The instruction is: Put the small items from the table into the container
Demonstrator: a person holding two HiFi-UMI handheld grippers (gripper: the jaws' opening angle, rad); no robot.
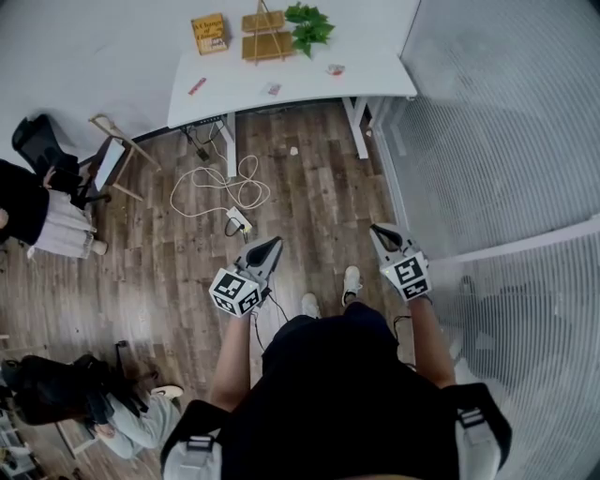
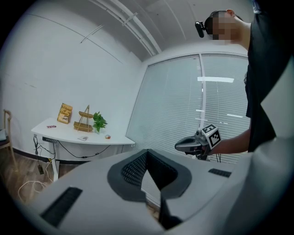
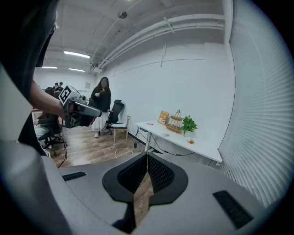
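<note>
1. Dark-clad, the person's torso [image 1: 328, 394] fills the near edge of the head view, with both forearms reaching out over a wooden floor [image 1: 309, 178].
2. In front of the person, the left tool [image 1: 270, 246] is held above the floor. Its jaws meet at the tips with nothing between them.
3. To its right, the right tool [image 1: 381, 231] is close to the wall of blinds [image 1: 497, 122]. Its jaws are likewise closed and empty.
4. At the far end stands a white surface [image 1: 375, 80], well apart from both tools.
5. Three small items lie on it: a red item [image 1: 197, 86] at the left, a pale packet [image 1: 273, 89] near the middle, and a pinkish piece [image 1: 335, 69] further right.
6. Along its far edge stand a yellow book [image 1: 209, 33], a wooden tiered stand [image 1: 267, 36] and a green plant [image 1: 309, 25], side by side from left to right.
7. On the floor in front of the surface, a white cable [image 1: 225, 187] lies in loops, with a power strip [image 1: 239, 220] just nearer.
</note>
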